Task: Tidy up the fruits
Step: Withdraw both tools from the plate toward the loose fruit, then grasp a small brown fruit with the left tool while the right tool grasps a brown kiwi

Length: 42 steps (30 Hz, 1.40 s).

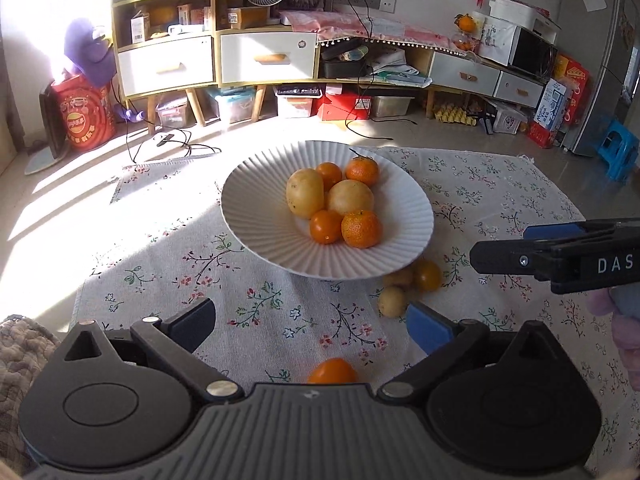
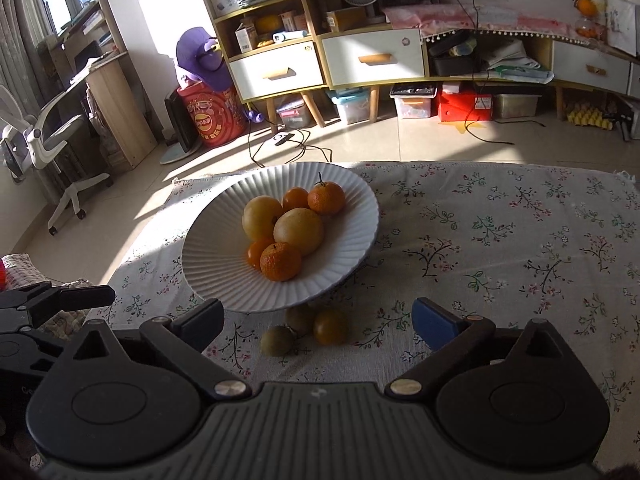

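Six fruits sit piled in the white ribbed bowl (image 1: 256,216) on the floral cloth (image 1: 248,292), three more lie just beside its near rim, and the left gripper (image 1: 310,326) and right gripper (image 2: 318,320) both hang released, grasping nothing.

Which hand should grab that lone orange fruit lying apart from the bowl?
Left. The lone orange fruit lies on the cloth right between the open left gripper. The right gripper faces the three fruits beside the bowl.

Left gripper (image 1: 312,322): black linkage arms, silver pivot screws, ribbed grey base, one blue finger pad (image 1: 428,330). Right gripper (image 2: 318,322): same build; white "DAS" lettering on side.
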Available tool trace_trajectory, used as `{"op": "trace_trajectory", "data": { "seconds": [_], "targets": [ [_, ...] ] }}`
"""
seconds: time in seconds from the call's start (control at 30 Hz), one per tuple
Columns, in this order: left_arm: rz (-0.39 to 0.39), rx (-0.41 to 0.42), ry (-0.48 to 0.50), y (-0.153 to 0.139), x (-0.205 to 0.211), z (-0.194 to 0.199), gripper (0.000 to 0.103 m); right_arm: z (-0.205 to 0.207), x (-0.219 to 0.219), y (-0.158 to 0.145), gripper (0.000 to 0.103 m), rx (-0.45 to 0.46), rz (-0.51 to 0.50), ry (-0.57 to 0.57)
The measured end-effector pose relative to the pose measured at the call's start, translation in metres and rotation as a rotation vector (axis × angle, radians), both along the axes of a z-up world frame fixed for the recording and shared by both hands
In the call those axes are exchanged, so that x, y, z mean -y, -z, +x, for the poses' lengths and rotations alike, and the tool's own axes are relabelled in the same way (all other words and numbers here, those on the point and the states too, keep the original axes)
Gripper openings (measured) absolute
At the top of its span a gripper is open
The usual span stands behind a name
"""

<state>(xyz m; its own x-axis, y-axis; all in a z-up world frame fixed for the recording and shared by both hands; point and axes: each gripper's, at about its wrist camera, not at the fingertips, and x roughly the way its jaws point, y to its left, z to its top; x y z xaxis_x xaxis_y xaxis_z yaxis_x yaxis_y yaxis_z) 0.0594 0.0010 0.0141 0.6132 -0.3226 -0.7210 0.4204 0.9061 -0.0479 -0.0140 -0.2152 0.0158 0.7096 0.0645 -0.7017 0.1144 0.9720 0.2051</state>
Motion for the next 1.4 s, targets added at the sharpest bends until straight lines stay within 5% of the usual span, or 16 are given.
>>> {"op": "trace_trajectory", "data": {
  "seconds": [0.7,0.97,1.4],
  "targets": [
    [-0.006,-0.015,0.11,0.02,-0.027,-0.05,0.093,-0.049,-0.033,0.033,0.1,0.0,-0.134,-0.168],
    [-0.057,-0.067,0.222,0.023,-0.021,-0.059,0.091,-0.065,-0.049,0.044,0.087,-0.002,-0.185,-0.298],
    [-0.051,-0.186,0.355,0.036,-0.007,-0.068,0.033,-0.06,-0.058,0.041,0.035,-0.008,-0.115,-0.374]
  ]
}}
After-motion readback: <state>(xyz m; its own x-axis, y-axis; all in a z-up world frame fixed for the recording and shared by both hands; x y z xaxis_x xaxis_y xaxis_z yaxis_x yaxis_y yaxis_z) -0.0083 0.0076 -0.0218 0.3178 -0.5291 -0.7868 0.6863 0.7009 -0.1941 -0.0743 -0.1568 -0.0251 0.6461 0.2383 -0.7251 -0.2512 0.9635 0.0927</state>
